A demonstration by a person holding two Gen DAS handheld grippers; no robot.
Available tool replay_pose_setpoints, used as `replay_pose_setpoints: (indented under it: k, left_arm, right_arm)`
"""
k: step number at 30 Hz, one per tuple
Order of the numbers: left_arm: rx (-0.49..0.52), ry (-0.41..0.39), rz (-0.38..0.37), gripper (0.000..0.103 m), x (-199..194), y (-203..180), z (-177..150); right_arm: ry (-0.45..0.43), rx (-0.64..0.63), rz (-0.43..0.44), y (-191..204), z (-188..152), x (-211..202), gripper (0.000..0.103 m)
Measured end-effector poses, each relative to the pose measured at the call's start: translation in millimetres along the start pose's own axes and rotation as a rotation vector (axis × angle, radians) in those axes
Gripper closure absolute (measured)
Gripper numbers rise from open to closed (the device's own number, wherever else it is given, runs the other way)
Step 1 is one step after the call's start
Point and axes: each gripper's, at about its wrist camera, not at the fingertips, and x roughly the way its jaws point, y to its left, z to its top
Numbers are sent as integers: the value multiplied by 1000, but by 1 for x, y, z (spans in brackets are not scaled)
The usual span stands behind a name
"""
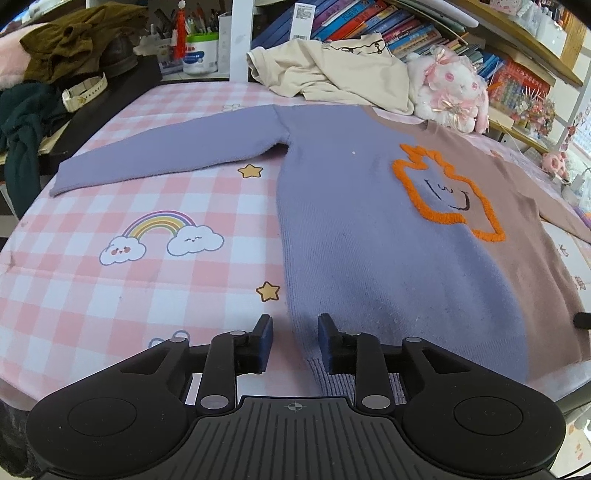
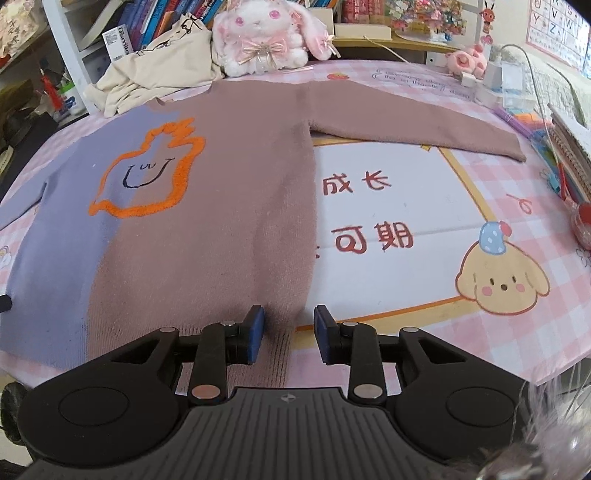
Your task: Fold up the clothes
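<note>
Left gripper (image 1: 294, 341), bottom centre of its wrist view: fingers parted, nothing between the blue pads. It straddles the lower left corner of the sweater (image 1: 369, 236) — one pad over the checked tablecloth (image 1: 110, 295), the other over the purple ribbed hem. Contact with the fabric cannot be judged.

Right gripper (image 2: 289, 334), bottom centre of its own view: likewise parted and empty, set at the sweater's brown hem corner, with its left pad over the knit and its right pad over the white printed panel of the cloth.

Sweater lies flat, front up, hem toward the cameras, across the middle of both frames. Half purple, half brown; an orange outlined motif (image 1: 448, 192) with a drawn face sits on the seam between the two colours. Purple sleeve (image 1: 166, 151) stretches out to the left of frame, brown sleeve (image 2: 417, 122) to the right in the right wrist view — both straight, unfolded.

Beyond the collar: a crumpled cream garment (image 1: 332, 74) and, just beside it, a pink-and-white plush rabbit (image 2: 266, 33). Behind these, shelves of books (image 1: 369, 22). Upper left in the left wrist view, an olive-green garment (image 1: 70, 40) heaped off the table.
</note>
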Motion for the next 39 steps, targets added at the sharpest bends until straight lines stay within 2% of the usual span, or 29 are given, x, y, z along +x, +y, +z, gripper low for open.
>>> replay_pose_setpoints:
  k: [2, 5, 7, 11, 14, 19, 22, 23, 24, 25, 27, 29, 34, 37, 39]
  left_arm:
    - [4, -2, 6, 66, 0, 0, -1]
    - [16, -6, 10, 62, 0, -3, -2]
    - [25, -9, 12, 57, 0, -5, -3]
    - [51, -18, 19, 57, 1, -9, -5]
    - [42, -19, 12, 60, 2, -6, -3]
    - [36, -13, 20, 57, 2, -6, -2]
    - [29, -35, 37, 54, -5, -7, -4]
    - [28, -60, 44, 51, -10, -9, -4]
    - [29, -85, 50, 42, -15, -10, -4]
    - [32, -114, 57, 31, -20, -12, -4]
    - [36, -155, 67, 25, -27, -17, -2]
    - [34, -184, 77, 14, -32, -22, -1]
    - [-17, -174, 111, 12, -31, -36, -3]
    - [-29, -182, 125, 12, -34, -48, 0]
    - [-38, -188, 134, 12, -36, -57, 2]
  right_arm:
    - [0, -8, 1, 2, -2, 0, 75]
    - [2, -22, 9, 4, -3, 0, 83]
    - [3, -26, 12, 6, -4, 0, 84]
    - [7, -31, 10, 10, -5, -1, 89]
    - [6, -36, 11, 12, -6, -1, 90]
    - [3, -43, 11, 15, -7, -1, 89]
    - [-18, -34, -8, 14, -8, -6, 77]
    - [-43, -22, -15, 13, -7, -11, 67]
    - [-71, -8, -21, 13, -7, -16, 55]
    - [-99, 5, -28, 12, -6, -22, 50]
    - [-148, 20, -45, 12, -5, -30, 41]
    - [-185, 24, -62, 13, -5, -35, 33]
    - [-247, -52, -96, 18, -2, -40, 32]
    - [-297, -116, -77, 16, 2, -44, 25]
    - [-285, -146, -51, 14, 7, -41, 23]
